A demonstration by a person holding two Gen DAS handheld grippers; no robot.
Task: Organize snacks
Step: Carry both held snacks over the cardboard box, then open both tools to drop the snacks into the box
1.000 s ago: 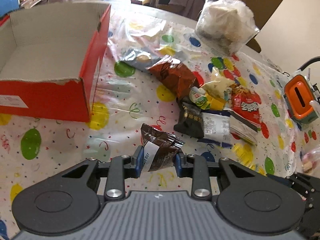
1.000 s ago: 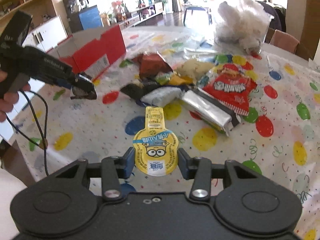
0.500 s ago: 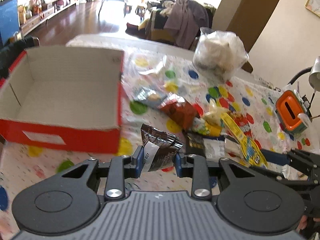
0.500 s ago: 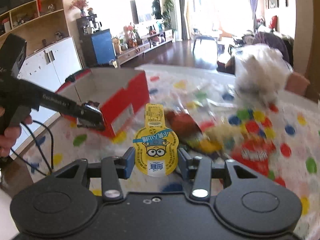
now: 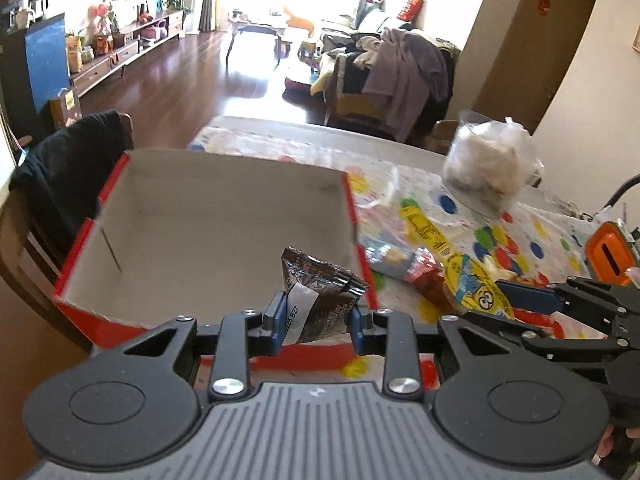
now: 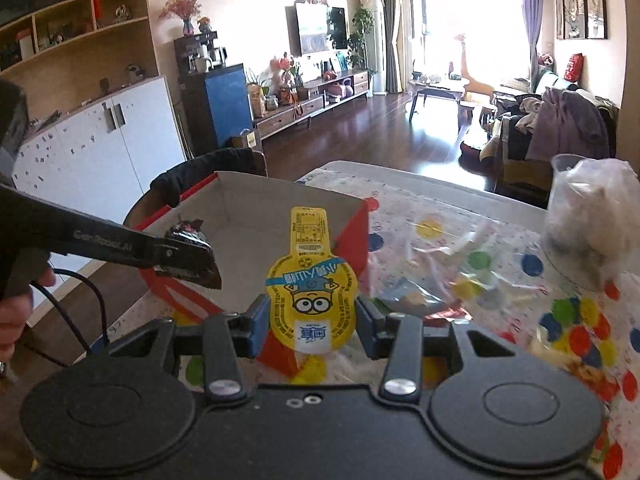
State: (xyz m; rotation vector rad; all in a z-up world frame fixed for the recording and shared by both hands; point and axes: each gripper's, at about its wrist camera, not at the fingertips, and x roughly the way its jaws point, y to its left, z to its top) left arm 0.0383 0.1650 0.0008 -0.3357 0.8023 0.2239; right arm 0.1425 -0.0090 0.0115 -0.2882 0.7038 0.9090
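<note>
**Two snacks held at the red box**

The left gripper (image 5: pixel 314 322) was clamped on a brown snack packet (image 5: pixel 320 296), its pads pressing both sides — the packet stood just ahead of the fingers, over the near wall of the open red box (image 5: pixel 224 224). The right gripper (image 6: pixel 310 326) gripped a yellow cartoon pouch (image 6: pixel 310 292) by its wide end, the narrow neck pointing forward toward the box's corner. Beyond and to its right, loose snacks (image 6: pixel 424 300) lay on the spotted tablecloth (image 6: pixel 440 220) — blurred — near a clear bag (image 6: pixel 588 216).
</note>
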